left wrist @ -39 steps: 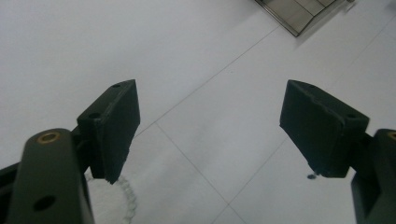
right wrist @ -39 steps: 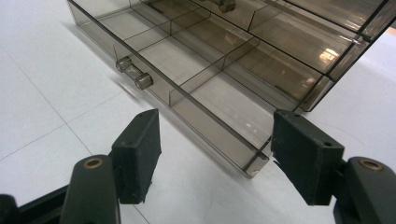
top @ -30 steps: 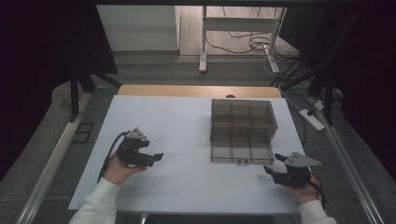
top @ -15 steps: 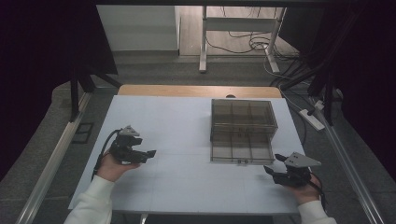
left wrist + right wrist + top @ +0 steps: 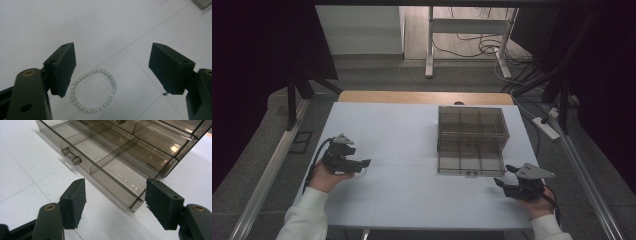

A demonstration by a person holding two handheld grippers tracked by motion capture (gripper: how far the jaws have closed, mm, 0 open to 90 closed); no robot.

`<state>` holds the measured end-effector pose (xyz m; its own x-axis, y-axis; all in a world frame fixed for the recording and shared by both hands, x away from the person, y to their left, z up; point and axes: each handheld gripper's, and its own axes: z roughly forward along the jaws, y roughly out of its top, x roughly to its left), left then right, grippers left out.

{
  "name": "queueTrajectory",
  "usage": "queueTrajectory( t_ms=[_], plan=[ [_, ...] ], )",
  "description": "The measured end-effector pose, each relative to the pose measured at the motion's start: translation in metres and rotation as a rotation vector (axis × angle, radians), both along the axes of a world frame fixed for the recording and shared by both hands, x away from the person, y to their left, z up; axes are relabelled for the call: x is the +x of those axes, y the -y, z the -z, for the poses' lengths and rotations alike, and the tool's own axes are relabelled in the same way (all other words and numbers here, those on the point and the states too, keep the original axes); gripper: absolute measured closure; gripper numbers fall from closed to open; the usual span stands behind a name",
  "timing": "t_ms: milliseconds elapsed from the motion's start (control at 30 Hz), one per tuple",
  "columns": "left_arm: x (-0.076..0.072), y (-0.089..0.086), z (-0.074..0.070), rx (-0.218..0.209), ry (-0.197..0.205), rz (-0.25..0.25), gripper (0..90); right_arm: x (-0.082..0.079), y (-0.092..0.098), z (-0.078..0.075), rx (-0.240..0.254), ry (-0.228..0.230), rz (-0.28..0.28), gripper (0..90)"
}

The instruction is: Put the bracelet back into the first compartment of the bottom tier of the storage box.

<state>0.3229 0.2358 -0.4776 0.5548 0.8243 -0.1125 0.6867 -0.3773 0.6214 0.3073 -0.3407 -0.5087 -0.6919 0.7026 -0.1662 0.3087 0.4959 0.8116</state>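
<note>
Left tool wide over white bead bracelet, lower centre — not touching. Right tool wide, empty — near open drawer corner.

No legible text or labels anywhere
</note>
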Motion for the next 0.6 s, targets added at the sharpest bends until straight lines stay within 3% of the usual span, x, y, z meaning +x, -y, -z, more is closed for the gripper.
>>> queueTrajectory(
  t_ms=[600],
  plan=[
    [0.005,-0.014,0.010,0.055,-0.037,-0.044,23.3,0.000,0.000,0.001,-0.008,-0.004,0.001,33.0]
  ],
)
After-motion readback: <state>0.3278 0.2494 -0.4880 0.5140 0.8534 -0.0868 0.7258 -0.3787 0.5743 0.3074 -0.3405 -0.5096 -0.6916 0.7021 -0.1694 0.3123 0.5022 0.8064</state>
